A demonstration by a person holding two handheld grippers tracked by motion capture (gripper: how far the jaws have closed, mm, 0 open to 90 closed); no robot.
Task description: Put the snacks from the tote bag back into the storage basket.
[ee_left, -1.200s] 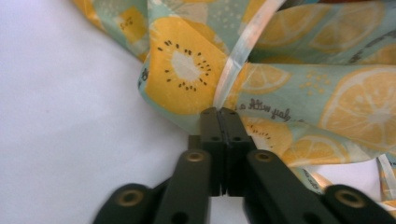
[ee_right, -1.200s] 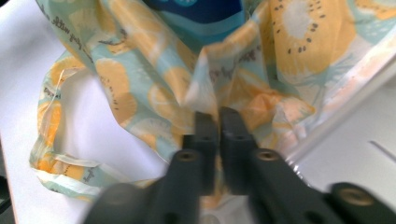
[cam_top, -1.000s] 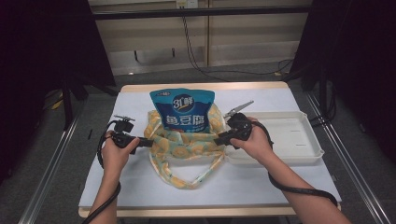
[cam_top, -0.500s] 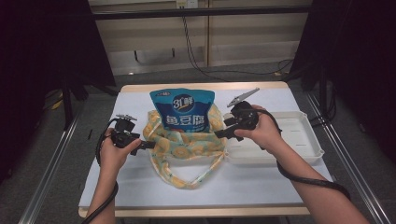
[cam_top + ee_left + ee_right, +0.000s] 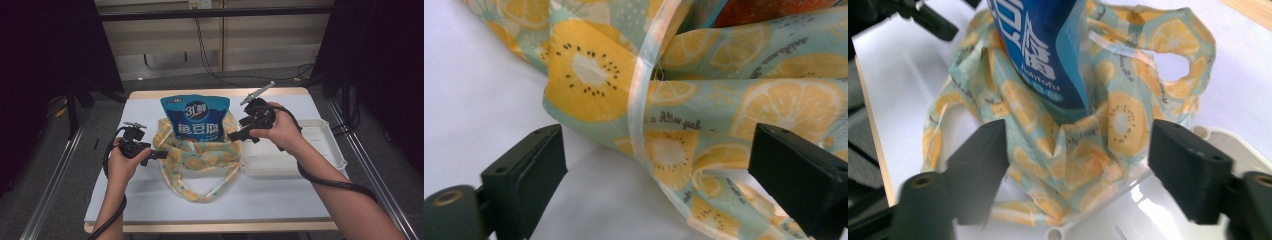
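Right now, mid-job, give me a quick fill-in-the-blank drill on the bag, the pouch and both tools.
1. The blue pouch stands inside the fruit-print ____.
2. The left tool has its jaws ____, with nothing pinched between them.
3. The right tool hangs above the bag's edge beside the white ____.
4. The bag rests on the ____.

Missing words: bag; open; tray; table

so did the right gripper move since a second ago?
Yes. The right gripper has risen and drawn back from the bag toward the tray; it sat lower at the bag's edge before. Its jaws have just been opening, nothing between them.
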